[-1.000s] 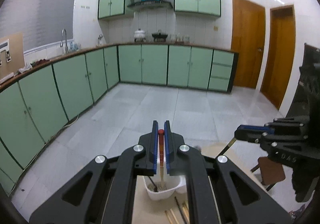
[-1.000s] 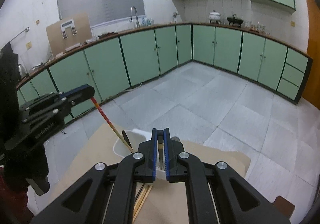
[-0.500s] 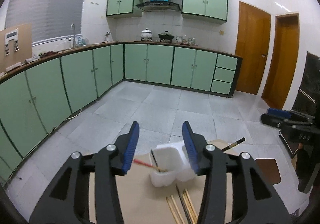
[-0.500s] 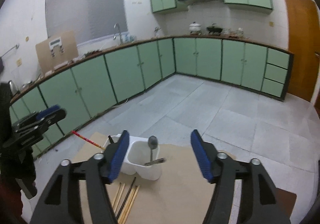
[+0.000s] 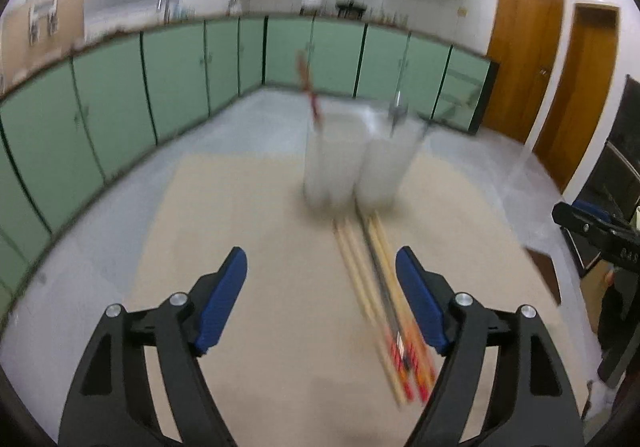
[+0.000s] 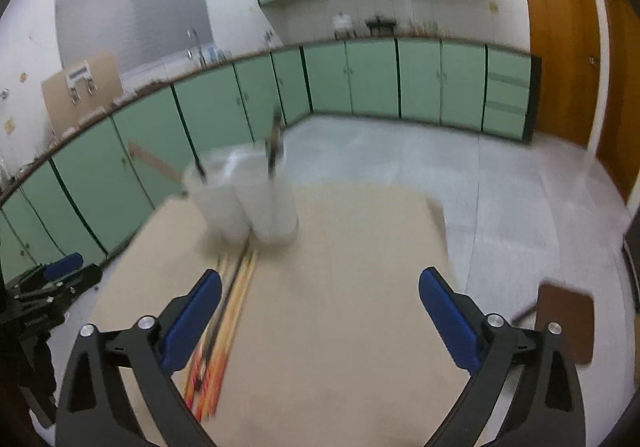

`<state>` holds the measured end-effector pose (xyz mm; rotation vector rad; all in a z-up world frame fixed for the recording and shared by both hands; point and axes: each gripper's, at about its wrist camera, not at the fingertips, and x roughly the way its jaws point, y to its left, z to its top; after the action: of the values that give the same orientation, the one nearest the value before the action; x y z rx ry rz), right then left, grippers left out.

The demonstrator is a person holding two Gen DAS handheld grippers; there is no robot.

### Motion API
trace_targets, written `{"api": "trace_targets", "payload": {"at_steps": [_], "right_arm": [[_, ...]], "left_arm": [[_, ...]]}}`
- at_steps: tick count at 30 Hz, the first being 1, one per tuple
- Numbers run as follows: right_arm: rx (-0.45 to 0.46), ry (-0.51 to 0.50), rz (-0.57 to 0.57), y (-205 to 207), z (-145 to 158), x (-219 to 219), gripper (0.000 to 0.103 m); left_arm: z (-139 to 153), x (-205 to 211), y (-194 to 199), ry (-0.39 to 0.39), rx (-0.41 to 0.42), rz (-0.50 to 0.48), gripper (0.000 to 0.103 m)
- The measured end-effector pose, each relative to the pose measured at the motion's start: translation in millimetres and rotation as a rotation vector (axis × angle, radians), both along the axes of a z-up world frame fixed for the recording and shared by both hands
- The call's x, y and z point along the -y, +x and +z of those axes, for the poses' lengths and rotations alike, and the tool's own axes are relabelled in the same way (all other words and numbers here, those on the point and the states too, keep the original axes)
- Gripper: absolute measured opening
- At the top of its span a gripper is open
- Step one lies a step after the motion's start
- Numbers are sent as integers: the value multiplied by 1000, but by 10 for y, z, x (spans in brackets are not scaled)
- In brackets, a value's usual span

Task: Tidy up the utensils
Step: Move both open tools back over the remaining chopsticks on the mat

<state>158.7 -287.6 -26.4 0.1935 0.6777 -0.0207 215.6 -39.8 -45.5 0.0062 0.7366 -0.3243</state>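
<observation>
Two black grippers with blue pads angle down over a tan board, the left gripper and right gripper both spread wide, jaws just opened, nothing between them. At the board's far side stands a white two-cup plastic holder with blurred utensils upright inside. A bundle of slim wooden chopsticks, too blurred to count, lies near it.

No text, label or number can be read anywhere; motion blur smears both views.
</observation>
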Motion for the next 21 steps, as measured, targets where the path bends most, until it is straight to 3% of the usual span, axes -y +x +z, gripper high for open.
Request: {"api": "trace_targets", "payload": {"at_steps": [4,9,21], "right_arm": [[-91,-9,12,-165,-420,-202,97],[-177,-7,51,-278,-812,-468,97],[-244,-75,118,-287,-1053,-857,81]], "left_arm": [[-434,-136,-132,4,-113,32,75],[-741,-264,-251,24,-179,63,75],[-950,-365,-416,45,-211,78,75]]}}
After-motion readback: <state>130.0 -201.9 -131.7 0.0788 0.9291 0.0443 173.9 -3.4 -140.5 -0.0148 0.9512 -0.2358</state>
